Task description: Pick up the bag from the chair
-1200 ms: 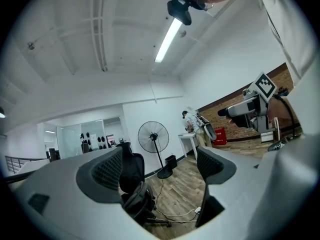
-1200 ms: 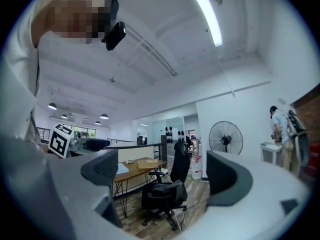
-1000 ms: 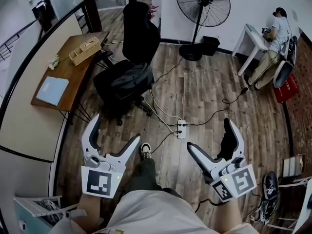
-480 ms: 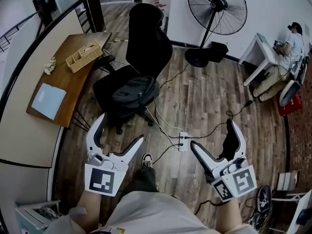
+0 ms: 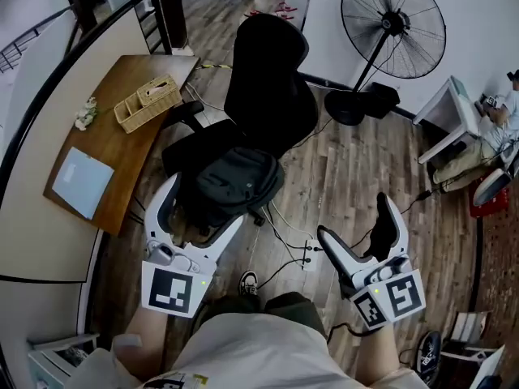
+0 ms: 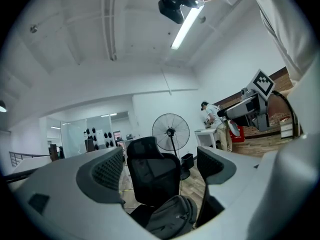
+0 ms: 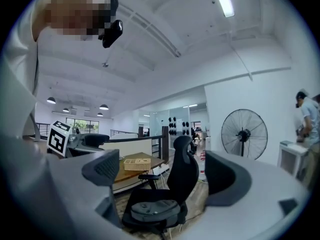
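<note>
**Left gripper at the chair, bag straight ahead**

On the seat of the black office chair [image 5: 272, 96]: a dark, slumped bag [image 5: 235, 181], leaning toward the backrest. Long axis roughly across the seat, side to side, as far as can be judged from the head view.

Left gripper [image 5: 204, 203] at the front edge of the chair's seat, jaws spread wide with nothing between them. Seen along those jaws, bag low and dead centre, chair back rising just behind it. Close to the bag, though contact not evident in any view.

Right gripper [image 5: 354, 217] well apart from the chair, off its right side above bare floor, jaws likewise wide and empty. From there, chair and bag both framed between the jaws but clearly at a distance.

Judged nearer by far: the left. Bag ahead of it and slightly below, so likely a short reach forward and down over the seat's front edge. Best closed on a fold or a handle near the top of the bag; no handle plainly visible from here. Soft fabric, likely to sag once lifted.
</note>
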Demonstrator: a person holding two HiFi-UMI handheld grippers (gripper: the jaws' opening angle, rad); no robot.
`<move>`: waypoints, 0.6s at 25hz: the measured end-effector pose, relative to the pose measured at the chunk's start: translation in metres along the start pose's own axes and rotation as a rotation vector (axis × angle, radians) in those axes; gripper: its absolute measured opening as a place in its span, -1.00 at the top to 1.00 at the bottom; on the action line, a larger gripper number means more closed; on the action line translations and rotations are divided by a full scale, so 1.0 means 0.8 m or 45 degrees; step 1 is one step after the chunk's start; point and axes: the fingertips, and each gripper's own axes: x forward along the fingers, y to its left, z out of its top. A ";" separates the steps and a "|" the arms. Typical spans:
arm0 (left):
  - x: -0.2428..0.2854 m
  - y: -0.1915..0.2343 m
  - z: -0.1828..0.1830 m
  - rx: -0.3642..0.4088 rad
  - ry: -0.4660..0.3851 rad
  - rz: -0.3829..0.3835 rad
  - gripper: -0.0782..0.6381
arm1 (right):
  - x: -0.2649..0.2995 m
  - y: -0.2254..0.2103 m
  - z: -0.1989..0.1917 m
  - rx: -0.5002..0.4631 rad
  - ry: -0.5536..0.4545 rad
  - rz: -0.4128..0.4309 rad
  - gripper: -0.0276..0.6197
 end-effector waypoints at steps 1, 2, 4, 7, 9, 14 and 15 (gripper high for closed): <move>0.006 0.008 -0.003 -0.024 0.006 0.006 -0.47 | 0.013 -0.001 -0.001 0.016 0.008 0.011 -0.74; 0.011 0.015 -0.007 -0.053 0.016 0.010 -0.47 | 0.025 -0.002 -0.002 0.034 0.014 0.023 -0.72; 0.019 0.030 -0.013 -0.078 0.037 0.015 -0.47 | 0.049 -0.004 0.001 0.051 0.018 0.048 -0.71; 0.028 0.049 -0.016 -0.039 0.051 0.055 -0.47 | 0.077 -0.006 0.006 0.030 0.016 0.087 -0.70; 0.032 0.059 -0.017 -0.027 0.061 0.092 -0.47 | 0.094 -0.009 0.008 0.032 0.007 0.109 -0.69; 0.043 0.073 -0.027 -0.020 0.092 0.179 -0.47 | 0.122 -0.023 0.009 0.043 -0.002 0.172 -0.67; 0.046 0.076 -0.027 -0.022 0.096 0.201 -0.47 | 0.128 -0.027 0.009 0.042 -0.001 0.191 -0.67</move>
